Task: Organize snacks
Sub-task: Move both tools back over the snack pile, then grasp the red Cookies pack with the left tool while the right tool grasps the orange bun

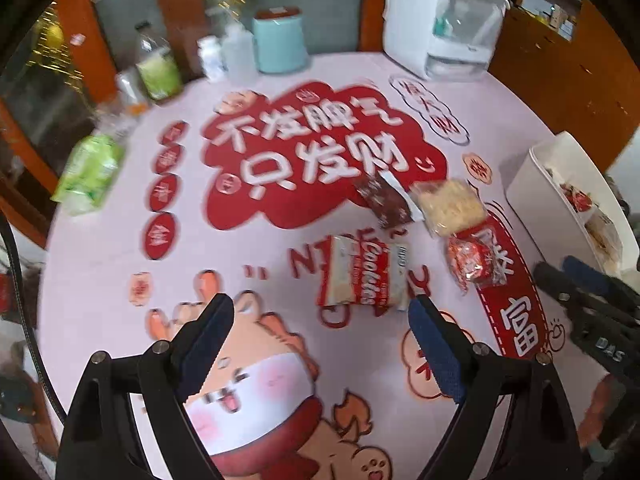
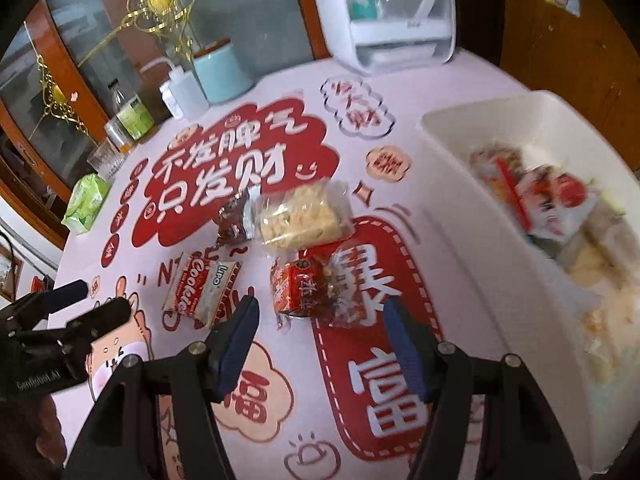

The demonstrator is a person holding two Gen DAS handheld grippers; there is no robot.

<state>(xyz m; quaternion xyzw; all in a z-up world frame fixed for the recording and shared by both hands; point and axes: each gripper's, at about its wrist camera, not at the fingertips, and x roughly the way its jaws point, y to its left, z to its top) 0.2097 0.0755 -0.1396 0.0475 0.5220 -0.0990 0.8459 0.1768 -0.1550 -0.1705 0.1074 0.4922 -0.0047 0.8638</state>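
Left gripper (image 1: pixel 320 312) hangs wide open over the printed tablecloth (image 1: pixel 280 248), nothing between its fingers, with the cookies packet (image 1: pixel 362 276) lying just ahead. Right gripper (image 2: pixel 318 314) gapes empty too, the red wrapped snack (image 2: pixel 308 288) flat on the cloth just beyond its tips. Further out, the pale noodle block (image 2: pixel 300 216) touches the dark brown packet (image 2: pixel 236 220). Off right, the white bin (image 2: pixel 460 184) already holds several snacks. Way back: green bottle (image 2: pixel 134 114), teal canister (image 2: pixel 220 70).
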